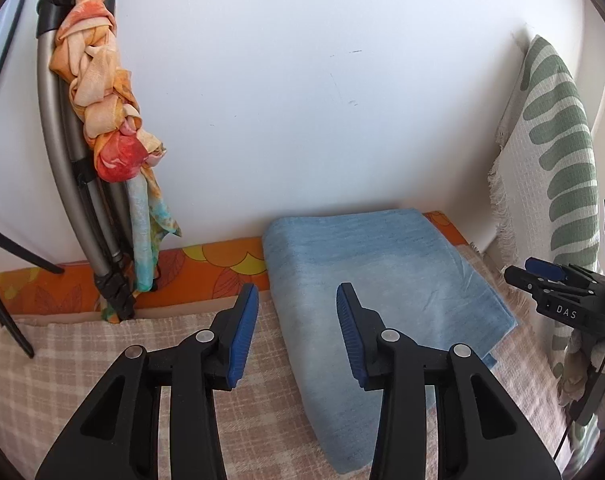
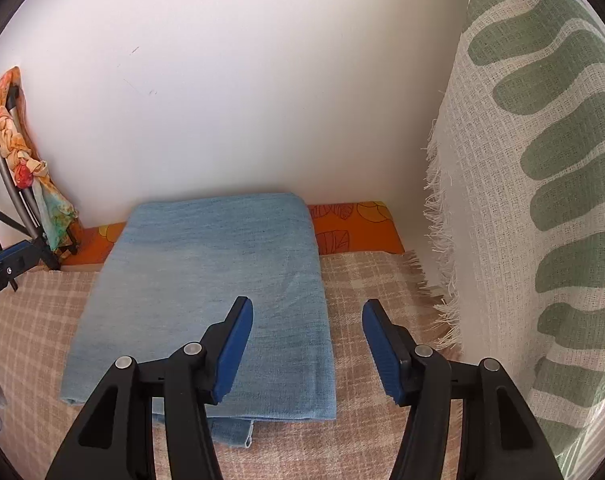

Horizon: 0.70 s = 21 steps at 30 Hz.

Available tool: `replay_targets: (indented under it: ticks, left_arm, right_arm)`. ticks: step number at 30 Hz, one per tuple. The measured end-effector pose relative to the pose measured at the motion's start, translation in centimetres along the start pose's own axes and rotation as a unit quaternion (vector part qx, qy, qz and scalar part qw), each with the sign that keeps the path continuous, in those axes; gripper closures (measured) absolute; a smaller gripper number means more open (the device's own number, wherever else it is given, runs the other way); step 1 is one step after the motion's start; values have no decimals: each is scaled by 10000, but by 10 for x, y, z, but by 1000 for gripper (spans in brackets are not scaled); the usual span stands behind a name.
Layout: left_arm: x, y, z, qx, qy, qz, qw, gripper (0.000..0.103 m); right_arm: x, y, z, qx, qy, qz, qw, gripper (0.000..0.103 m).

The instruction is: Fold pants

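Folded into a thick light-blue rectangle, the pants (image 2: 206, 280) lie flat on the checked blanket (image 2: 362, 280), far edge touching the orange floral strip (image 2: 354, 224) along the wall. Left hand-held gripper (image 1: 298, 328) and right hand-held gripper (image 2: 308, 344) hover above the pants, both open and empty. Probably soft, light and limp, several layers deep, prone to slide apart; best pinched at the loose near corners, through every layer together.
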State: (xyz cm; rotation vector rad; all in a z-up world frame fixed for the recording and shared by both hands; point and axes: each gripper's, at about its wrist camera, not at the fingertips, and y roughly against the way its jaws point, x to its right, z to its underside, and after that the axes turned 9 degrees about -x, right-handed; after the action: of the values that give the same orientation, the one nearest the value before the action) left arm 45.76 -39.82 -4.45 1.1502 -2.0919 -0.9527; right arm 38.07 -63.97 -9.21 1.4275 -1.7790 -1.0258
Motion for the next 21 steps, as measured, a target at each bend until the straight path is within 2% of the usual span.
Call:
replay_targets:
  ticks: [5, 6, 9, 13, 16, 21]
  left_arm:
    - [3, 39, 10, 170, -50, 20, 9998, 58]
    - [4, 48, 13, 198, -84, 29, 9998, 56]
    - [6, 74, 23, 335, -200, 34, 9992, 50]
    - [5, 105, 36, 425, -302, 94, 9986, 48]
    - [7, 131, 46, 547, -375, 85, 9978, 40]
    - [8, 168, 66, 722, -538, 27, 9959, 34]
  right_arm:
    - [-12, 46, 15, 260, -5, -100, 9996, 42]
    - [-16, 55, 17, 319, -11, -130, 9994, 40]
    - [-30, 82, 27, 538, -5, -176, 9984, 26]
    - [-52, 110, 41, 734, 37, -248, 9970, 22]
    - [-68, 130, 52, 839, 34, -331, 9959, 21]
    - [-90, 162, 75, 979, -19, -269, 9948, 15]
